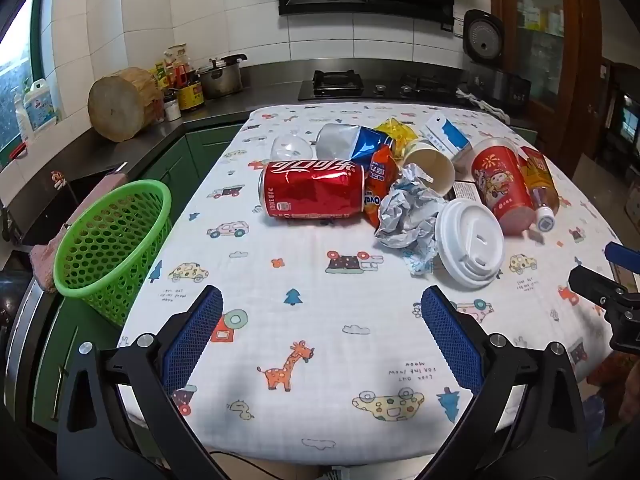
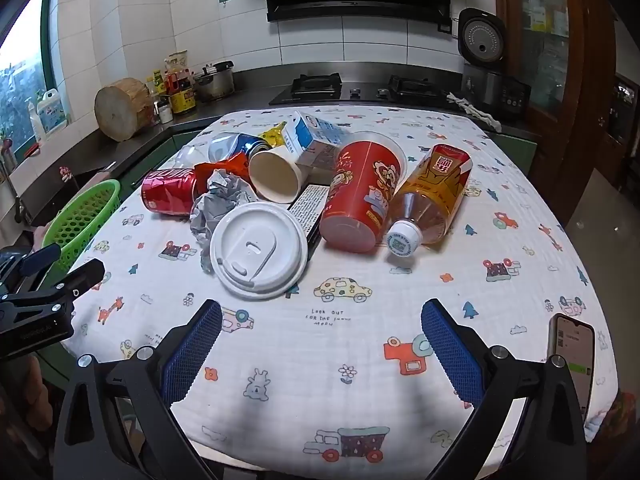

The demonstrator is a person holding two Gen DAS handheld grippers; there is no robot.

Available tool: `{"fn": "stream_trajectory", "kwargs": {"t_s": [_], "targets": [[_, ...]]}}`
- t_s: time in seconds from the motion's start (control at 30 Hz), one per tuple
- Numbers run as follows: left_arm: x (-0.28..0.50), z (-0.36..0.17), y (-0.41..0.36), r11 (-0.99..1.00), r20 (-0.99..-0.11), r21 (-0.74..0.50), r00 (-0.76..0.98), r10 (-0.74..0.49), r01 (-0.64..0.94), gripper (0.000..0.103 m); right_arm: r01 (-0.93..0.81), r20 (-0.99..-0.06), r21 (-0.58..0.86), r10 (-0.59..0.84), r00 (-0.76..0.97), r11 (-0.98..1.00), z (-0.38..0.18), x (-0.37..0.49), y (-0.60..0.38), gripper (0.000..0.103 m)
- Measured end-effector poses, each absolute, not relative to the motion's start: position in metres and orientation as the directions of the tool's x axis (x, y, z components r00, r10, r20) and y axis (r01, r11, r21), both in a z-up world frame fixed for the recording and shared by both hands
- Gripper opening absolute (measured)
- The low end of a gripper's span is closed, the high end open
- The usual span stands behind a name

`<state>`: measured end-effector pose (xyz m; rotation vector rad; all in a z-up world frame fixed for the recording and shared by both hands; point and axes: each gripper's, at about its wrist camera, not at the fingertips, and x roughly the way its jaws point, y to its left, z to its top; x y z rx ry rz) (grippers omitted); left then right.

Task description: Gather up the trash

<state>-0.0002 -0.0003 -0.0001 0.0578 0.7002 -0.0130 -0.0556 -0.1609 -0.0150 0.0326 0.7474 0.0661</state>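
Note:
A pile of trash lies mid-table: a red cola can (image 1: 312, 189) (image 2: 170, 191) on its side, crumpled foil (image 1: 408, 216) (image 2: 218, 204), a white cup lid (image 1: 469, 242) (image 2: 258, 247), a paper cup (image 1: 434, 169) (image 2: 276, 174), a red printed cup (image 1: 502, 186) (image 2: 362, 194), an orange drink bottle (image 1: 538, 186) (image 2: 432, 196), a milk carton (image 2: 316, 142) and snack wrappers (image 1: 378, 184). A green basket (image 1: 110, 246) (image 2: 82, 220) stands off the table's left edge. My left gripper (image 1: 320, 336) and right gripper (image 2: 320, 344) are both open and empty, hovering short of the pile.
The table has a cartoon-print cloth (image 1: 320, 360). A phone (image 2: 572, 354) lies at the table's right front edge. Behind are a counter with a wood block (image 1: 120, 104), pot (image 1: 220, 78), bottles, a stove (image 1: 336, 84) and a rice cooker (image 2: 482, 44).

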Motion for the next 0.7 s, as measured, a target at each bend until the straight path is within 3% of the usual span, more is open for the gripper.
{"fn": "stream_trajectory", "kwargs": {"t_s": [0.7], "targets": [[0.0019, -0.003, 0.0013, 0.999, -0.651, 0.046, 0.759, 0.018, 0.016, 0.098, -0.051, -0.677, 0.052, 0.073, 0.732, 0.997, -0.0145, -0.0539, -0.1578, 0.097]]}}
